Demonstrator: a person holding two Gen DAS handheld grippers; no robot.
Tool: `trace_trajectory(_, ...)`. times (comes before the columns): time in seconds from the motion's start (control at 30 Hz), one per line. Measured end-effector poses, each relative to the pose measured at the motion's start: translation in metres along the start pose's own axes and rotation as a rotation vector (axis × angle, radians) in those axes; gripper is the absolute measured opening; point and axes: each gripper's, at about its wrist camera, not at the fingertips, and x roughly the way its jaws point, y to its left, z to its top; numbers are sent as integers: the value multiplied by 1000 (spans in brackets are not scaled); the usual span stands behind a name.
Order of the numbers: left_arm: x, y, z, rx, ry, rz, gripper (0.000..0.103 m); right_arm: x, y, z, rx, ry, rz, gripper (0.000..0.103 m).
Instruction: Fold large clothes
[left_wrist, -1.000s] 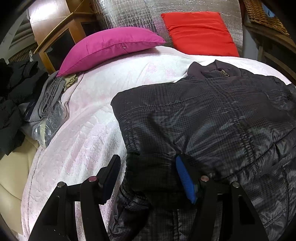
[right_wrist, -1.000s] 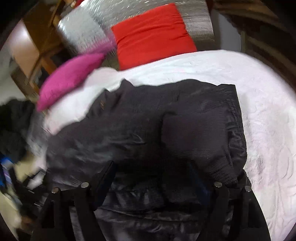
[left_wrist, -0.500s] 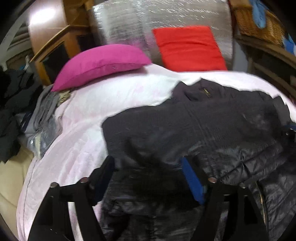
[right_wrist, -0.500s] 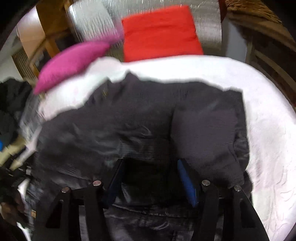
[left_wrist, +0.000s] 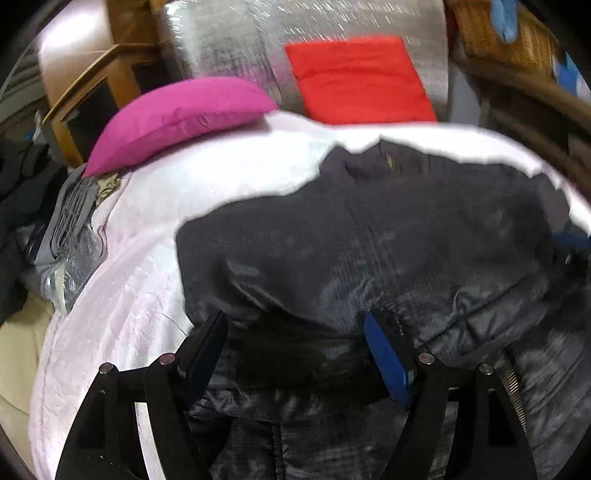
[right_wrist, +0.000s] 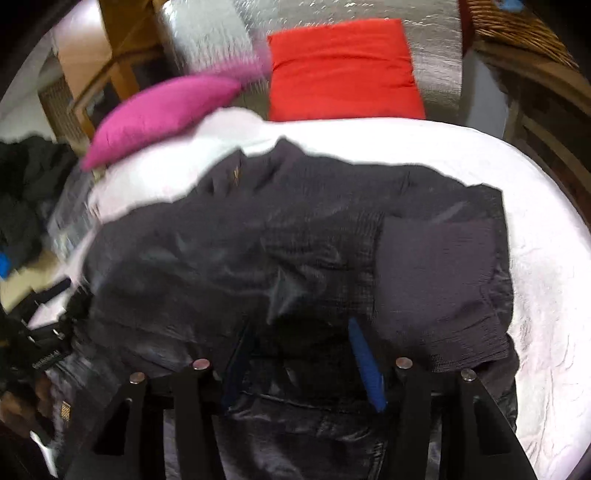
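Observation:
A dark grey padded jacket (left_wrist: 369, 240) lies on a white bedspread (left_wrist: 140, 295), its collar toward the pillows; it also shows in the right wrist view (right_wrist: 258, 251). A sleeve with a knit cuff (right_wrist: 443, 288) is folded over its right side. My left gripper (left_wrist: 295, 343) is open with jacket fabric bunched between its fingers near the lower left hem. My right gripper (right_wrist: 299, 350) is open, narrower, over a fold of jacket at the lower middle. The left gripper's body shows at the left edge of the right wrist view (right_wrist: 48, 354).
A magenta pillow (left_wrist: 177, 114) and a red cushion (left_wrist: 358, 77) sit at the head of the bed by a silver quilted backrest (left_wrist: 295, 33). Folded grey clothes (left_wrist: 70, 221) and dark garments (left_wrist: 14, 184) lie left. Wooden furniture (left_wrist: 85, 92) and a wicker basket (right_wrist: 517, 26) flank the bed.
Both grippers have pulled back and up from the jacket, so more bed and pillows show. The right gripper's jaws have narrowed. The jacket's lower part has bunched toward me.

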Motion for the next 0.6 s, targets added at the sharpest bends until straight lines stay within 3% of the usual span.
trace_trajectory(0.13, 4, -2, 1, 8, 15, 0, 77, -10, 5, 3, -6, -14, -11, 56)
trace_trajectory(0.27, -8, 3, 3, -42, 1, -34, 77, -22, 13, 6, -5, -26, 94, 56)
trace_trajectory(0.4, -18, 4, 7, -51, -38, -82, 77, -4, 29, 0, -41, 43, 129, 55)
trace_trajectory(0.47, -9, -4, 3, -10, -4, -65, 77, 13, 29, -6, -42, 96, 105, 54)
trace_trajectory(0.6, 1, -3, 0, -6, 33, -70, 77, 0, 21, 1, -5, 69, 144, 51)
